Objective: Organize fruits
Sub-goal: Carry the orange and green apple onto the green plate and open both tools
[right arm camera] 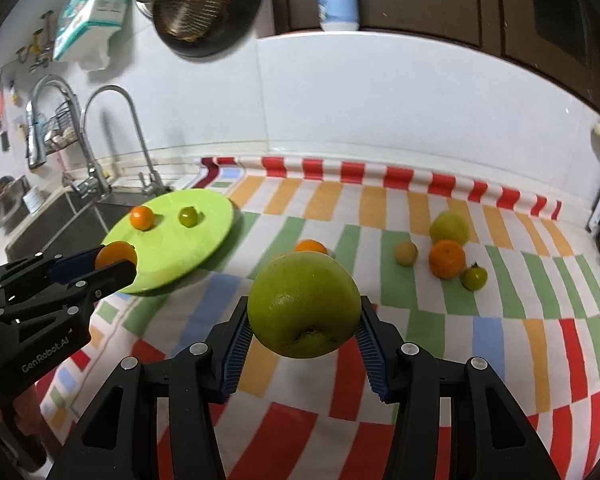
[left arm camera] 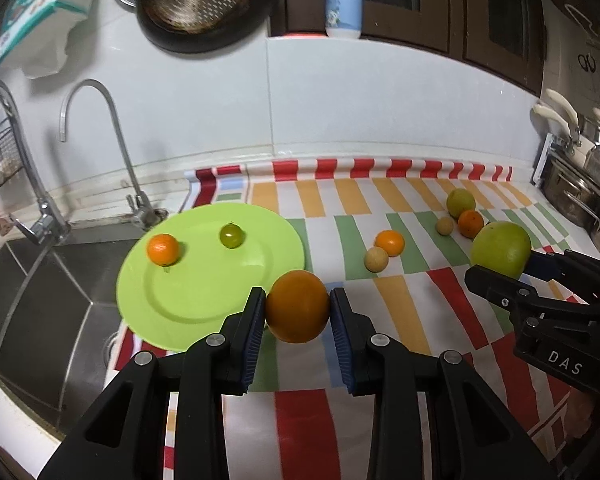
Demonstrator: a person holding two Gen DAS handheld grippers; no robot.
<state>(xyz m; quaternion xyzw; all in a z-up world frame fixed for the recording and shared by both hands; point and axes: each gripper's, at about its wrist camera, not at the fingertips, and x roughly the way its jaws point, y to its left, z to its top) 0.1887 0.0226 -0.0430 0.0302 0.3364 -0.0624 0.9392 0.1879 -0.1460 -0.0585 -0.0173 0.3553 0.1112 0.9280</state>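
Observation:
My left gripper (left arm camera: 297,307) is shut on a large orange (left arm camera: 297,306), held just off the right rim of the green plate (left arm camera: 204,304). The plate holds a small orange fruit (left arm camera: 163,249) and a small green fruit (left arm camera: 232,235). My right gripper (right arm camera: 304,322) is shut on a large green apple (right arm camera: 304,304) above the striped cloth; it also shows in the left wrist view (left arm camera: 501,248). Loose on the cloth are a small orange (left arm camera: 389,242), a tan ball (left arm camera: 376,259), and to the right a green fruit (right arm camera: 449,227), an orange (right arm camera: 446,259), a tan fruit (right arm camera: 405,253) and a small green one (right arm camera: 474,278).
A steel sink (left arm camera: 40,280) with two faucets (left arm camera: 100,128) lies left of the plate, which overhangs its edge. The striped cloth (right arm camera: 420,340) covers the counter up to the white backsplash. Pots (left arm camera: 572,188) stand at the far right. A pan (left arm camera: 204,4) and a bottle (left arm camera: 343,0) are above.

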